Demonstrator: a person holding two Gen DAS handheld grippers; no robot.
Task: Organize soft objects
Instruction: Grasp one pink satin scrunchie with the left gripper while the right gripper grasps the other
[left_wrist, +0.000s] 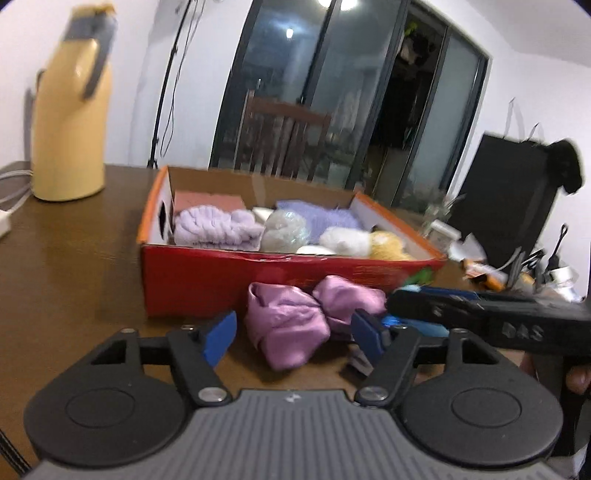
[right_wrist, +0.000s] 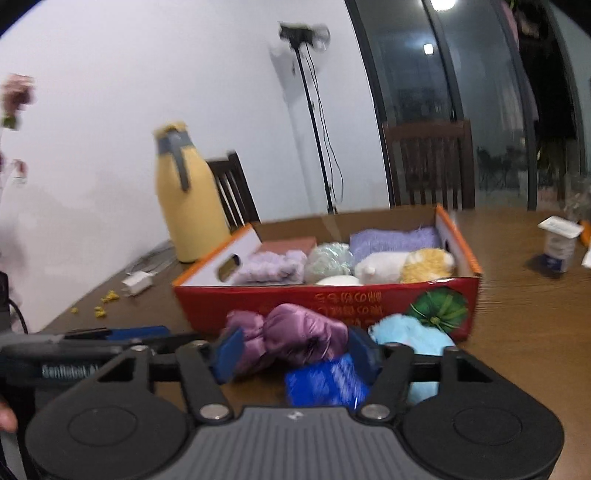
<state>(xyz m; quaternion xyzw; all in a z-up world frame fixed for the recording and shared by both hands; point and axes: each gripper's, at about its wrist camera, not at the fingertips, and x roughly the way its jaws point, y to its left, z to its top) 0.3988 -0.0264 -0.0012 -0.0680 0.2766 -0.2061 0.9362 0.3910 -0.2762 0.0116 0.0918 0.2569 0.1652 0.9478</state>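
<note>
On the brown wooden desk (left_wrist: 74, 258), a pale yellow thermos jug (left_wrist: 70, 125) stands far left. The left gripper (left_wrist: 291, 334) has fingers spread around the crumpled pink satin cloth (left_wrist: 291, 321), not pressing it. The right gripper (right_wrist: 297, 350) likewise straddles it, released. Behind sits the red cardboard box (left_wrist: 236, 280) of plush items.

The way forward is blocked by the red box (left_wrist: 236, 280), its near wall rising just behind the pink satin bundle (left_wrist: 291, 325). Bare counter (left_wrist: 66, 258) is left open toward the yellow jug (left_wrist: 70, 122); the box's inside is crowded.
</note>
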